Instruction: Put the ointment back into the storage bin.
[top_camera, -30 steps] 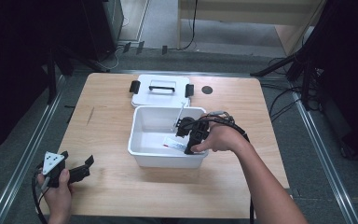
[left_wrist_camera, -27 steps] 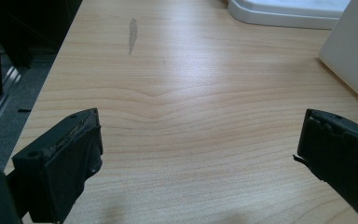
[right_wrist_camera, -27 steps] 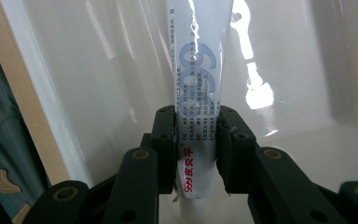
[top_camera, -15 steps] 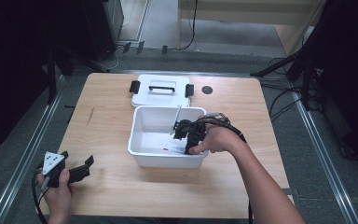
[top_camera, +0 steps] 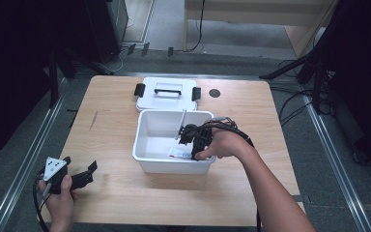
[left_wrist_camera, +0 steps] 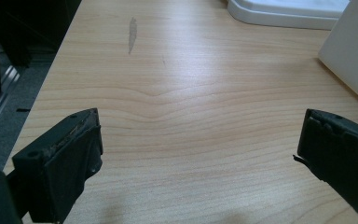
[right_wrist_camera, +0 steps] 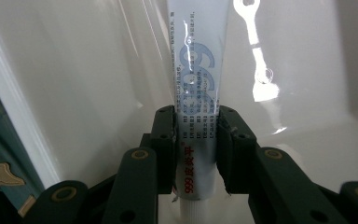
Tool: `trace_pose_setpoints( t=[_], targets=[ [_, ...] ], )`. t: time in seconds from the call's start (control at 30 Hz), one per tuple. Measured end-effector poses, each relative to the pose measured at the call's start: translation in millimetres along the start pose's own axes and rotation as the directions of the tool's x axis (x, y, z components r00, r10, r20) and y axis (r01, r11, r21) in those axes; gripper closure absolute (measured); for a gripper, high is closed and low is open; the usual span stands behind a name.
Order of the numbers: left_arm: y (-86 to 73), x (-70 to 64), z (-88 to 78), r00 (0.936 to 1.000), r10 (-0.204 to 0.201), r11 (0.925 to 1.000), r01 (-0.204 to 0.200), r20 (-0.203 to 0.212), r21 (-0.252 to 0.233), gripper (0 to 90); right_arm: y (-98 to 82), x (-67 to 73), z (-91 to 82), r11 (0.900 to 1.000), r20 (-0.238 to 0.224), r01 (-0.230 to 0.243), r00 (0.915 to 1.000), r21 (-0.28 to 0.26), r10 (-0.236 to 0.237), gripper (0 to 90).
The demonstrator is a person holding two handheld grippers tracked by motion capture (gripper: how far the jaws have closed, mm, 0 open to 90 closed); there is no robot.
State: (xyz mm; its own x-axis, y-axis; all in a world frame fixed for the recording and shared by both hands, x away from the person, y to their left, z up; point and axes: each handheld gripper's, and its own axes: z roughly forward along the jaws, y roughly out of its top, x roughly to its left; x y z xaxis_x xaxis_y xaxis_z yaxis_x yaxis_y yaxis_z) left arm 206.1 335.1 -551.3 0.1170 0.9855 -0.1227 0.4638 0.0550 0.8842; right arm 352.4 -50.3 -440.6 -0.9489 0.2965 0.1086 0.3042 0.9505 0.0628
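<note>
A soft ointment tube (right_wrist_camera: 197, 93) is shown clamped between the jaws of the right gripper (right_wrist_camera: 196, 140), the pads being pressed against its lower body just above the white cap end. The tube is judged to be light and pliable: its thin wall would be dented by a hard squeeze, and its glossy skin is likely to be slippery, so a moderate grip across the flat of the body, near the stiffer shoulder by the cap, is considered the safest hold. The crimped far end is considered a poorer place, since it is thin and would bend or twist. The tube is seen to be white to pale blue, printed with a large pale-blue "999", columns of small dark text and red characters near the cap. In the high view it is held upright inside the white plastic bin (top_camera: 145, 154), near its right wall, with the right gripper (top_camera: 192, 137) reaching in over the rim; a small red-and-white packet (top_camera: 179, 153) lies on the bin floor close by. The white lid (top_camera: 166, 96), with its handle and black latches, rests on the table (top_camera: 111, 130) just behind the bin. The left gripper (top_camera: 79, 176) is held above the table's near left corner, its jaws spread wide with nothing between them.
</note>
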Motion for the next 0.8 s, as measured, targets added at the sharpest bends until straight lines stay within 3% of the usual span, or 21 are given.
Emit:
trace_pose_setpoints(
  t=[0.37,0.8],
  targets=[
    [0.0,-0.1,0.1,1.0,0.002,1.0,-0.002,0.0,0.0,0.3,-3.9,-1.3,-3.6,1.0,0.004,-0.016,0.9999,-0.006,0.016,72.6],
    [0.0,-0.5,0.1,1.0,0.006,1.0,-0.006,-0.003,0.001,0.3,-11.9,-0.7,-36.2,0.995,0.019,-0.042,0.9988,-0.087,0.044,83.8]
  ],
)
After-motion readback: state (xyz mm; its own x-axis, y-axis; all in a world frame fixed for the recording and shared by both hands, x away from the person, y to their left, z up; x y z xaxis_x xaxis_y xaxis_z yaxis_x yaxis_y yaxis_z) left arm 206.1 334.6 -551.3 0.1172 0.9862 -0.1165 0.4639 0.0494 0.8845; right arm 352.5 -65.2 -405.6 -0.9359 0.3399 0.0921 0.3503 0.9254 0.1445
